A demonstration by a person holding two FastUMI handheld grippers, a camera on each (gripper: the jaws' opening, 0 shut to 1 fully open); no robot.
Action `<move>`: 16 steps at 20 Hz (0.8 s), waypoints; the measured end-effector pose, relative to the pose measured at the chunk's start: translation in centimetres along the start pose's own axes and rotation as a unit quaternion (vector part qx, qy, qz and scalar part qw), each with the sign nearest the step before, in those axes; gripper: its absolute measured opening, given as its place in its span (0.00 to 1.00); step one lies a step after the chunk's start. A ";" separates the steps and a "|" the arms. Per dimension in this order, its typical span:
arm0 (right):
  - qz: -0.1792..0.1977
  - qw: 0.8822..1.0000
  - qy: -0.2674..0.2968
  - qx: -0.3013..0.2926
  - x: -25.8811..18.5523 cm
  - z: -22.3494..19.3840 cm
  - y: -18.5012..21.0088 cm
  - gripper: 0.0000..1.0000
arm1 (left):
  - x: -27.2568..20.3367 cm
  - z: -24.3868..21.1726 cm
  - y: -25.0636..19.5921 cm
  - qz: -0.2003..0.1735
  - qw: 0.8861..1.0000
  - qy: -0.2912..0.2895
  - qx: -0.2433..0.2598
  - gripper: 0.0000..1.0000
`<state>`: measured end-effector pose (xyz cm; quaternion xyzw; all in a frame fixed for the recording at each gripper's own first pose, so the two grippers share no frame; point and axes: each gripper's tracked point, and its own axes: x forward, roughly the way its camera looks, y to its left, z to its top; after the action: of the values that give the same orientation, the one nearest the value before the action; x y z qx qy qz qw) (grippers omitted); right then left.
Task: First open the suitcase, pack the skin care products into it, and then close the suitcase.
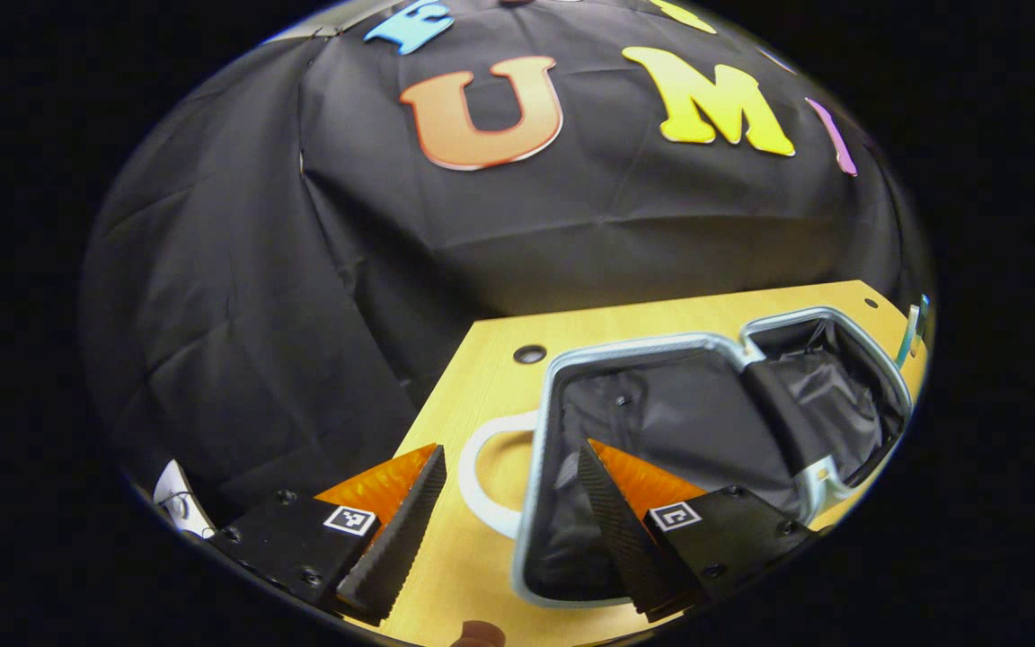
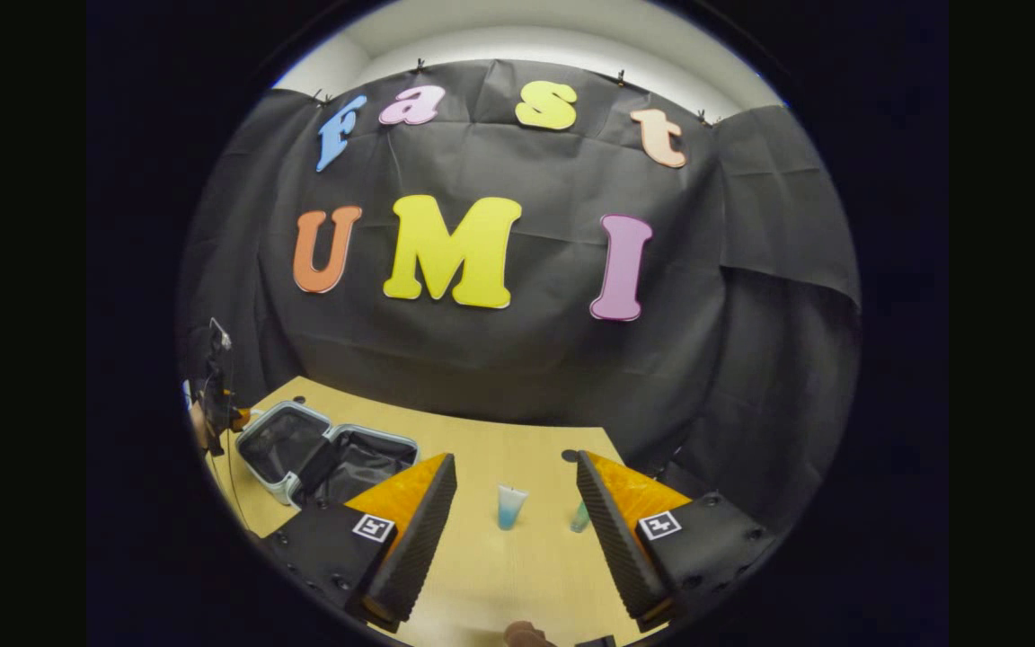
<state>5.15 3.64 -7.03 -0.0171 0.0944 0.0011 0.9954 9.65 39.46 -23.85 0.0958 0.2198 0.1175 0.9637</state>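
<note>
Open suitcase [image 1: 715,422], dark fabric lining

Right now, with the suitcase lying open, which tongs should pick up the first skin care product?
Right. The right tongs are open with the blue tube standing on the table just ahead between their fingers. The left tongs hang over the open suitcase, away from the products.

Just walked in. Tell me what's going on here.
A person is packing skin care products into a suitcase with two handheld grippers. The suitcase already lies open on the table, nothing visible inside it. The left gripper hovers open at its near edge. The right gripper is open, facing a blue tube and a green bottle standing on the table, neither gripped.
</note>
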 end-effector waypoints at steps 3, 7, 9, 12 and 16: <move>0.021 1.000 -0.010 0.009 1.8 0.4 -2.9 0.80 | -3.6 3.2 -5.0 0.008 1.000 -0.014 -0.004 0.99; 0.033 0.999 -0.015 0.012 4.5 -0.2 -7.5 0.80 | -8.2 7.0 -13.8 0.004 0.998 -0.042 -0.038 0.99; 0.036 0.999 -0.020 0.017 5.5 -0.5 -10.2 0.80 | -10.6 8.8 -18.7 -0.004 0.996 -0.056 -0.075 0.99; 0.039 0.999 -0.018 0.034 6.7 -1.4 -13.6 0.80 | -14.1 11.6 -26.0 -0.031 0.989 -0.073 -0.123 0.99; 0.027 0.999 -0.003 0.042 7.8 -3.5 -17.3 0.80 | -16.4 13.9 -34.6 -0.075 0.987 -0.103 -0.094 0.99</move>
<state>12.25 -13.75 -11.33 0.0274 0.0918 0.0235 0.9951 7.83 0.22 -13.13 0.0000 0.1144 0.0548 0.9919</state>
